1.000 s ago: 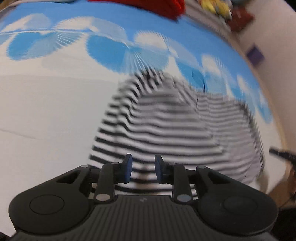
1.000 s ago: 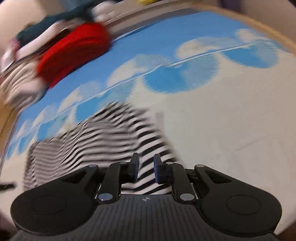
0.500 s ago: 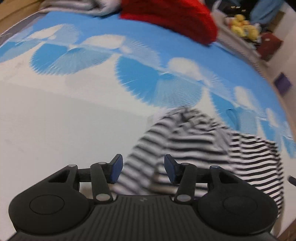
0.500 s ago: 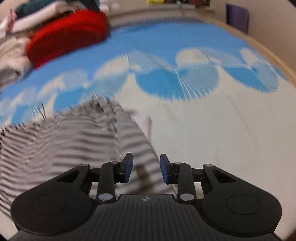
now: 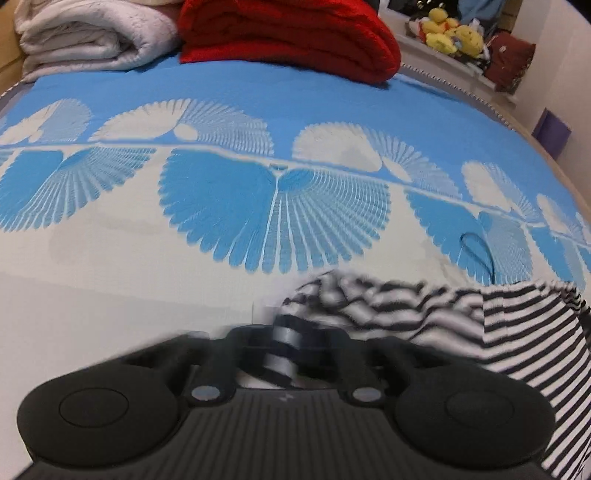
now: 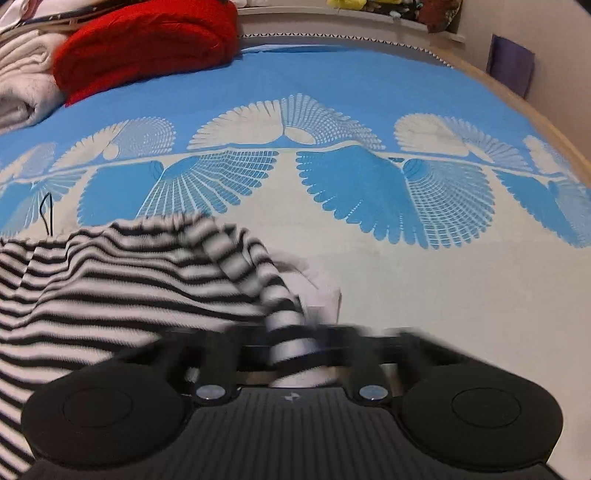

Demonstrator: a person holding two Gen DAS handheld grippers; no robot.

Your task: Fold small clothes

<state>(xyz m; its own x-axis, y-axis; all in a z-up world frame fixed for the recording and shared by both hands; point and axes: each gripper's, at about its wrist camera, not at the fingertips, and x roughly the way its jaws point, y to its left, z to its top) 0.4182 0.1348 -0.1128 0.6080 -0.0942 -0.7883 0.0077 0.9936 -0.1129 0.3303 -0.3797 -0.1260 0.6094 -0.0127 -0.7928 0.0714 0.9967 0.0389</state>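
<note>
A black-and-white striped garment (image 5: pixel 498 332) lies bunched on the bed's blue-and-white patterned cover (image 5: pixel 258 206). In the left wrist view a striped fold runs between the fingers of my left gripper (image 5: pixel 284 350), which is blurred by motion; the jaws look closed on it. In the right wrist view the garment (image 6: pixel 110 280) spreads to the left, and a striped edge passes between the fingers of my right gripper (image 6: pixel 299 347), also blurred and apparently closed on the cloth.
A folded red blanket (image 5: pixel 288 33) and a rolled white blanket (image 5: pixel 92 33) lie at the far side of the bed. Stuffed toys (image 5: pixel 450 33) sit on a shelf behind. A thin dark cord (image 5: pixel 476 251) lies beside the garment. The bed's wooden edge (image 6: pixel 535 110) runs along the right.
Both grippers were open over the garment and have dropped lower and closed on striped folds. The view has tilted up, so more of the bed's far side shows.
</note>
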